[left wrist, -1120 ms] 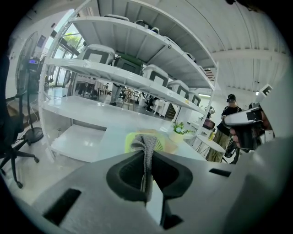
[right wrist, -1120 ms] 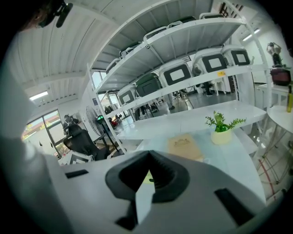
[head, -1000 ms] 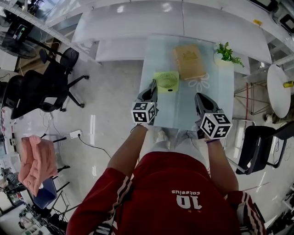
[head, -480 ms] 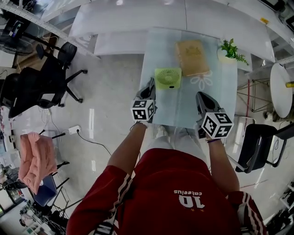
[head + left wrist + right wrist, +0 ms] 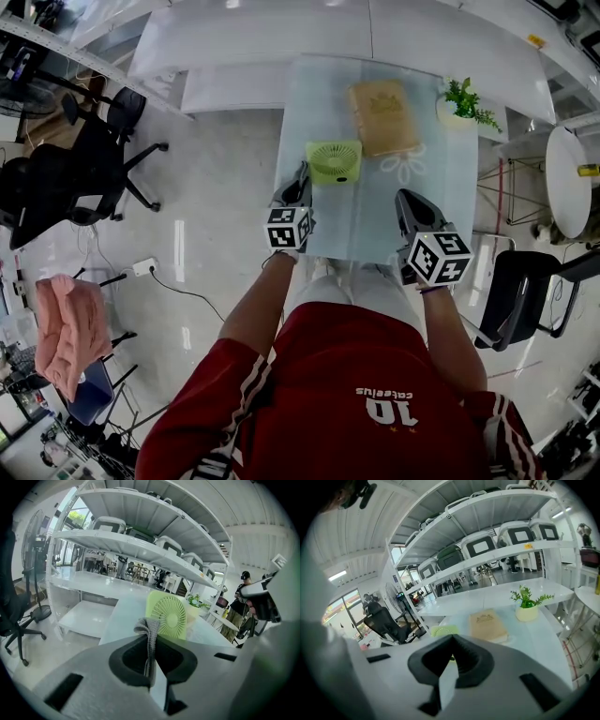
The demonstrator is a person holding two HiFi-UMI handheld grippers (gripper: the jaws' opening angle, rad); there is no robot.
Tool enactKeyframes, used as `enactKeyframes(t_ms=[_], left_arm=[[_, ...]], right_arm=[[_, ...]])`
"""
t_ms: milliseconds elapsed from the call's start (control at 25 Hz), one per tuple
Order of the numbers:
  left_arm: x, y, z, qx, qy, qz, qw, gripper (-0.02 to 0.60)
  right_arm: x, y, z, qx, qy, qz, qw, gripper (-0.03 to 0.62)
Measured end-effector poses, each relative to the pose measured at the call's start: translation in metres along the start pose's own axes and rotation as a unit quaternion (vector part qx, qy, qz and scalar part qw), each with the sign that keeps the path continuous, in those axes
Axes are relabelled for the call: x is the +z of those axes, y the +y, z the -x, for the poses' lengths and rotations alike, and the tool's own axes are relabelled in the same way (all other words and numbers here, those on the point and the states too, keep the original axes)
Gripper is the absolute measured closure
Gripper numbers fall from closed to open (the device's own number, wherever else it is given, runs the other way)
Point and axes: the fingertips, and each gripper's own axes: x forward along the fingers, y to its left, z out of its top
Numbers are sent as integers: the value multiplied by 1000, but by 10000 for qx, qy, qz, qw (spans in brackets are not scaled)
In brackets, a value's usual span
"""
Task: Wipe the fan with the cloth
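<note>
A small green fan (image 5: pixel 334 161) stands upright on the glass table (image 5: pixel 375 225), near its left edge. My left gripper (image 5: pixel 300 184) hovers just in front of the fan and to its left, shut on a grey cloth (image 5: pixel 149 629). In the left gripper view the fan (image 5: pixel 169 616) faces the jaws a short way ahead, apart from the cloth. My right gripper (image 5: pixel 407 202) hangs over the table's front right part, jaws shut with nothing between them. In the right gripper view the fan (image 5: pixel 444 630) shows just past the jaws, to the left.
A tan book (image 5: pixel 383 116) lies behind the fan, and a potted plant (image 5: pixel 459 103) stands at the table's far right corner. White shelving (image 5: pixel 281 47) runs behind the table. Black office chairs (image 5: pixel 66 178) stand left, another chair (image 5: pixel 525 300) right. A pink cloth (image 5: pixel 66 328) hangs at lower left.
The head view has shifted slightly. Both grippers stay near the table's front edge, the left one still shut on the cloth by the fan.
</note>
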Motion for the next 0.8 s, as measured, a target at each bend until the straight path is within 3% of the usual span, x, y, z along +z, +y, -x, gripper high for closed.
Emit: enactKeyframes(t_ms=[800], left_arm=[[-9,-26,-12,-59,104,-29,9999,554]], right_arm=[[-4,-16,1,80,105,-43,9999,589]])
